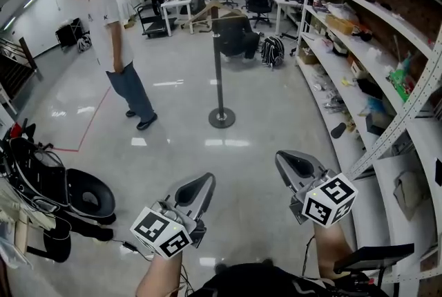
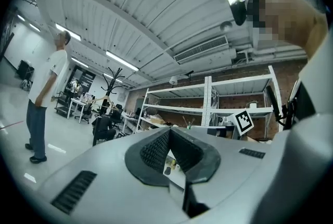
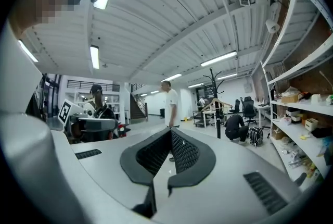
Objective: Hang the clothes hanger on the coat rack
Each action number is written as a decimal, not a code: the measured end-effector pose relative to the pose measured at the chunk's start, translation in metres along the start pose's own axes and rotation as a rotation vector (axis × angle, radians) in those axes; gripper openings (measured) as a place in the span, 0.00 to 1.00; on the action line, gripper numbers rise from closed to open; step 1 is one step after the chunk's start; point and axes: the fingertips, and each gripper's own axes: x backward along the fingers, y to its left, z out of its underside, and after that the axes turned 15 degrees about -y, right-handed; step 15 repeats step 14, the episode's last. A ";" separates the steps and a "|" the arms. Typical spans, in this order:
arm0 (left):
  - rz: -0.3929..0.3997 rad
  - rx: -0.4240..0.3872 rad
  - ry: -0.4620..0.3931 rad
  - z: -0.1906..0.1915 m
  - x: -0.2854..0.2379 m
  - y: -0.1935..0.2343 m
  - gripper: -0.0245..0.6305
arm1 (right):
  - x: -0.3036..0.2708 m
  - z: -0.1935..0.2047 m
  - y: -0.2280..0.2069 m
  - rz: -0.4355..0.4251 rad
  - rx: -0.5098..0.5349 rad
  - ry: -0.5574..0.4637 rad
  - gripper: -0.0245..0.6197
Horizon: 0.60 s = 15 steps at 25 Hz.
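Note:
A black coat rack stands on a round base in the middle of the floor, several steps ahead of me. A wooden hanger hangs high on its pole, and a dark shape that looks like a crouching person sits just behind it. The rack and hanger show small and far off in the right gripper view, and the rack in the left gripper view too. My left gripper and right gripper are both held low and level. Each is shut with nothing between its pads.
A person in a white T-shirt stands left of the rack. Metal shelving full of small items runs along the right. Black seats sit at my near left. A backpack, desks and office chairs stand behind the rack.

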 end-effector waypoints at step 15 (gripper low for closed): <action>-0.017 -0.050 0.002 0.006 -0.023 -0.051 0.04 | 0.047 -0.020 -0.020 -0.028 0.024 -0.024 0.05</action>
